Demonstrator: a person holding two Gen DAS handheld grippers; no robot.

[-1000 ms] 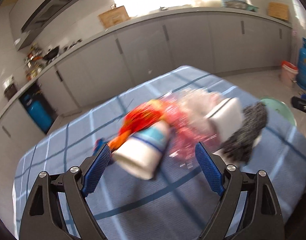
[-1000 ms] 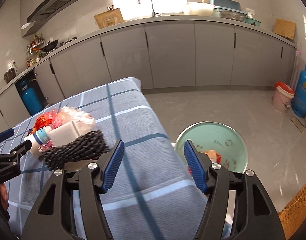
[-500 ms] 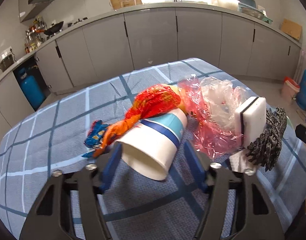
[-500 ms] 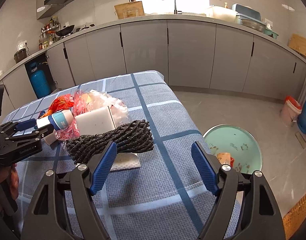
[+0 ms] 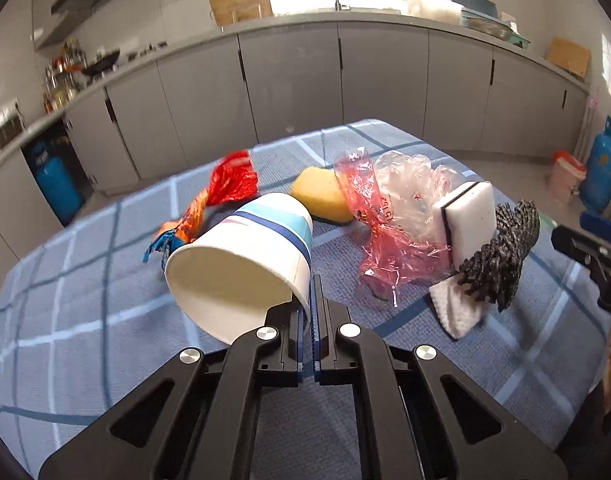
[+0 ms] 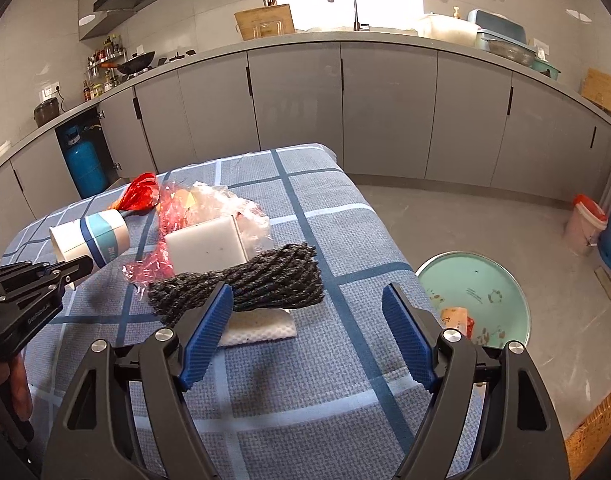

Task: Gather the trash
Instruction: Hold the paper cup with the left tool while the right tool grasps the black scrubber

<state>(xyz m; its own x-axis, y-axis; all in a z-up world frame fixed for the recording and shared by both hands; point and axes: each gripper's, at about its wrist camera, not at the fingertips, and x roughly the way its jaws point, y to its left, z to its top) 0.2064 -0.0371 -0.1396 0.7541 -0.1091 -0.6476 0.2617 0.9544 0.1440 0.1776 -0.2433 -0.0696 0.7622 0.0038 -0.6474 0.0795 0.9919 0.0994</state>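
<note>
A white paper cup (image 5: 241,256) with blue bands lies tilted on the blue checked tablecloth (image 5: 105,320). My left gripper (image 5: 310,304) is shut on its rim, one finger inside the mouth; in the right wrist view the cup (image 6: 93,236) sticks out from that gripper (image 6: 77,268). Behind it lie a red-orange wrapper (image 5: 225,188), a yellow sponge (image 5: 319,196) and crumpled red and clear plastic (image 5: 389,208). My right gripper (image 6: 305,332) is open with nothing in it, just in front of a black rope bundle (image 6: 245,284).
A white sponge block (image 6: 205,246) leans on the rope, and a white cloth (image 6: 261,326) lies under it. On the floor to the right stands a green basin (image 6: 477,292) holding some scraps. Grey cabinets (image 6: 385,108) run behind the table; a wicker basket (image 6: 593,440) is at the lower right.
My left gripper's jaws went from wide open around the cup to shut on its rim. The right gripper swung left from the basin toward the table, then held still.
</note>
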